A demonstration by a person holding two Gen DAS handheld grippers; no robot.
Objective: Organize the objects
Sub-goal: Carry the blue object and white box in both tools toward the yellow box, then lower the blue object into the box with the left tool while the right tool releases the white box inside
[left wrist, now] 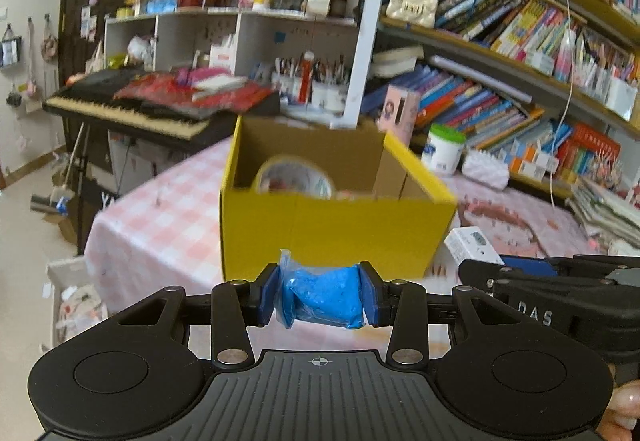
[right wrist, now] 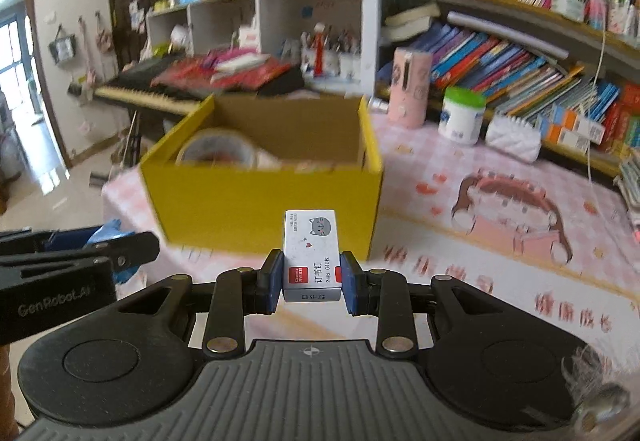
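My left gripper [left wrist: 320, 297] is shut on a blue lump wrapped in clear plastic [left wrist: 324, 295], held in front of the yellow cardboard box [left wrist: 332, 229]. My right gripper [right wrist: 310, 283] is shut on a small white staple box with a cat drawing [right wrist: 311, 253], also just short of the yellow box [right wrist: 260, 209]. A roll of printed tape [left wrist: 294, 177] lies inside the box, seen too in the right wrist view as tape [right wrist: 218, 149]. The right gripper's body shows at the right of the left wrist view [left wrist: 560, 293], with the white box [left wrist: 472, 245] sticking out of it.
The box stands on a pink checked tablecloth [right wrist: 460, 169] with a cartoon girl print. Behind it are a white jar with a green lid [right wrist: 462, 115], a pink tube [right wrist: 412, 87], a white quilted pouch [right wrist: 514, 137], a keyboard piano [left wrist: 132, 109] and bookshelves [left wrist: 520, 41].
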